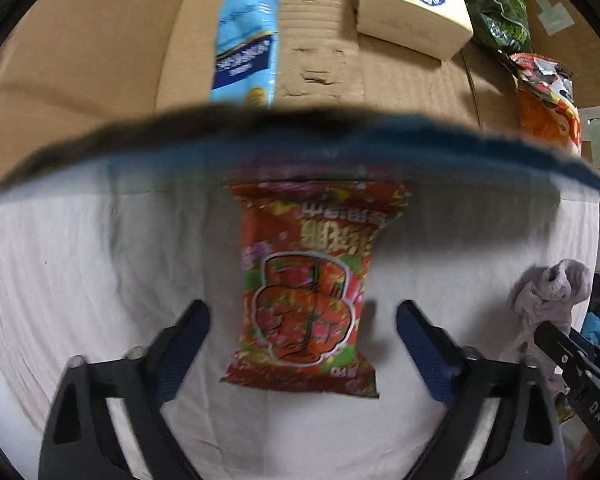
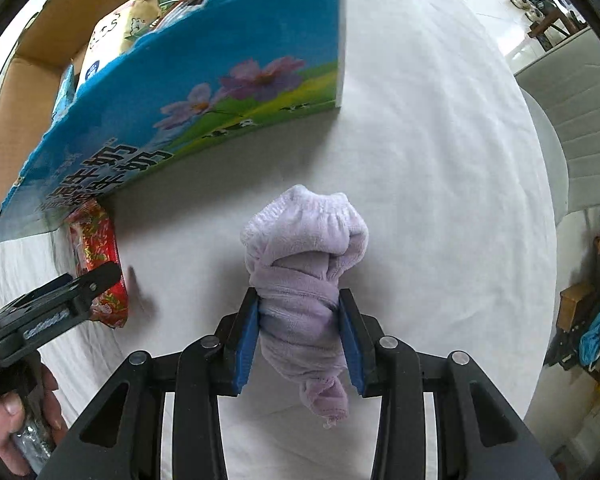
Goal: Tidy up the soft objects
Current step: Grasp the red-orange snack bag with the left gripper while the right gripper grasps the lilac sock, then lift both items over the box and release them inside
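Inside, the box (image 1: pixel 100 52) holds packets; left gripper (image 1: pixel 303 320) gapes, right gripper (image 2: pixel 299 320) pinches purple cloth (image 2: pixel 304 248).

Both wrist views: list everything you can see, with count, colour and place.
Red snack bag: one, red with a floral print, flat on the white cloth just outside the box, between the open left jaws.
Purple cloth: one, lilac, rolled up, clamped in the right jaws above the cloth.
Cardboard box: one, brown inside, blue with flowers outside, on the table.
Blue packet: one, light blue, inside the box.
Tissue pack: one, cream, inside the box.
Green bag: one, dark green, inside the box.
Orange bag: one, orange-red, inside the box.
White cloth: one, covering the table.
Left gripper: black, blue pads, open.
Right gripper: black, blue pads, shut.
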`<control>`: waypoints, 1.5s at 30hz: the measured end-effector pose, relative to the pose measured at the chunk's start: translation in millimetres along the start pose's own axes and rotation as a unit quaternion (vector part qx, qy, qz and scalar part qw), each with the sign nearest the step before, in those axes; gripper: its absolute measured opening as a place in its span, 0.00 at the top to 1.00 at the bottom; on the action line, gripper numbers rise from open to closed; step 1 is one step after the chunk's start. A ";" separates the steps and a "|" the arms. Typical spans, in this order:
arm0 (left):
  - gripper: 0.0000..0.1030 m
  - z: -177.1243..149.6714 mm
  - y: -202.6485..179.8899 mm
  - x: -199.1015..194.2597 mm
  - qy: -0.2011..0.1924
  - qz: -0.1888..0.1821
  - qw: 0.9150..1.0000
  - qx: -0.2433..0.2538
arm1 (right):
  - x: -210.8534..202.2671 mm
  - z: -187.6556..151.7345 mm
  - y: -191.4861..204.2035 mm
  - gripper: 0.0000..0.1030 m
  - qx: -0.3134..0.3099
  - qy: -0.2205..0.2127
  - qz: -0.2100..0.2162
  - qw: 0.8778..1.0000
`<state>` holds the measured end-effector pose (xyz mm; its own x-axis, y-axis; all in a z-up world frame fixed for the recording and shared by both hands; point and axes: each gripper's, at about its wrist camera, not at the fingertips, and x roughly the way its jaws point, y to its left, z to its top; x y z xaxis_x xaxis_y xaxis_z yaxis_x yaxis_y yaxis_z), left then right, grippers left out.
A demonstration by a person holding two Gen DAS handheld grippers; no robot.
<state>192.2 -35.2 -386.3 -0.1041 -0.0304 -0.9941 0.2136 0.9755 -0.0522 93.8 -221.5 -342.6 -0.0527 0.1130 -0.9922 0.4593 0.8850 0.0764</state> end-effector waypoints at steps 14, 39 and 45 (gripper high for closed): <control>0.55 -33.5 -3.7 6.5 0.016 0.007 1.000 0.001 | 9.2 22.6 -0.3 0.61 -0.021 0.023 -0.008 0.999; 0.56 -31.5 1.1 14.1 0.013 0.015 0.999 -0.026 | 31.4 25.4 20.2 0.62 -0.044 0.051 -0.031 0.997; 0.56 -51.9 -2.7 -11.9 -0.014 -0.006 1.000 -0.024 | -10.3 8.5 32.9 0.62 -0.065 0.029 0.010 0.997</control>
<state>142.5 -26.2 -369.4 -0.0789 -0.0468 -0.9958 0.1663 0.9843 -0.0594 117.0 -197.4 -330.7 -0.0988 0.1535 -0.9832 0.3418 0.9331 0.1113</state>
